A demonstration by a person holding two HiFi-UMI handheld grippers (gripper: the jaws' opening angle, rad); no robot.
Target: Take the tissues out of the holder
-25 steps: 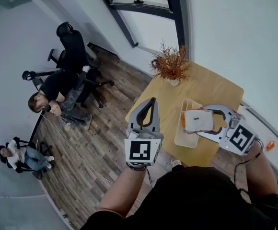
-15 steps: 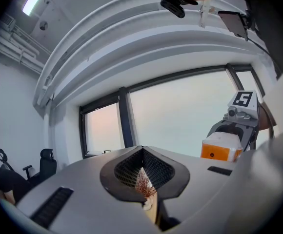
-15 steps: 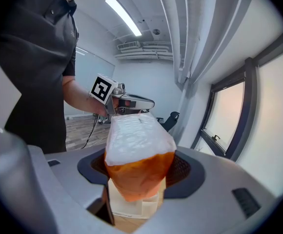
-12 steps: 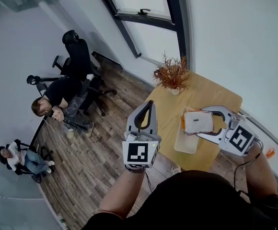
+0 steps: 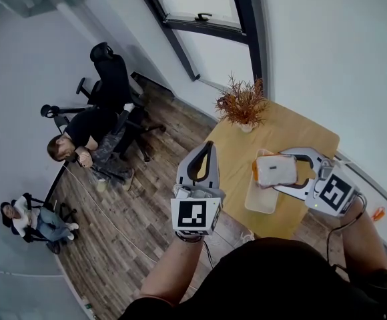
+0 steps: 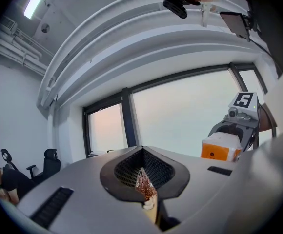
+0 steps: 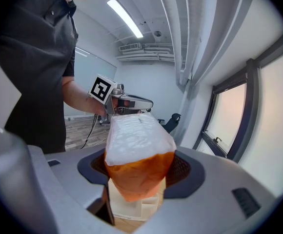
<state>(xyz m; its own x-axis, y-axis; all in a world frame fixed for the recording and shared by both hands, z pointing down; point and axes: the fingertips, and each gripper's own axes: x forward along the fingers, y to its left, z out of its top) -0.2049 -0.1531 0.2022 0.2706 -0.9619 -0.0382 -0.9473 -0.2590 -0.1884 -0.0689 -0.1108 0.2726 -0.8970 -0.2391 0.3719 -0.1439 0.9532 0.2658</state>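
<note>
My right gripper is shut on a tissue pack, white with an orange end, and holds it in the air over the cream holder on the wooden table. In the right gripper view the pack fills the space between the jaws, and the holder shows beneath it. My left gripper hangs left of the table's edge, over the floor, shut with nothing in it. From the left gripper view, the right gripper and the pack appear at the right.
A dried plant in a white pot stands at the table's far end. Two people sit by office chairs on the wood floor at the left. A window and white walls lie beyond. A small orange item lies at the right.
Both grippers have risen a little, the right one with the tissue pack still between its jaws. Almost nothing differs over the last half second.
</note>
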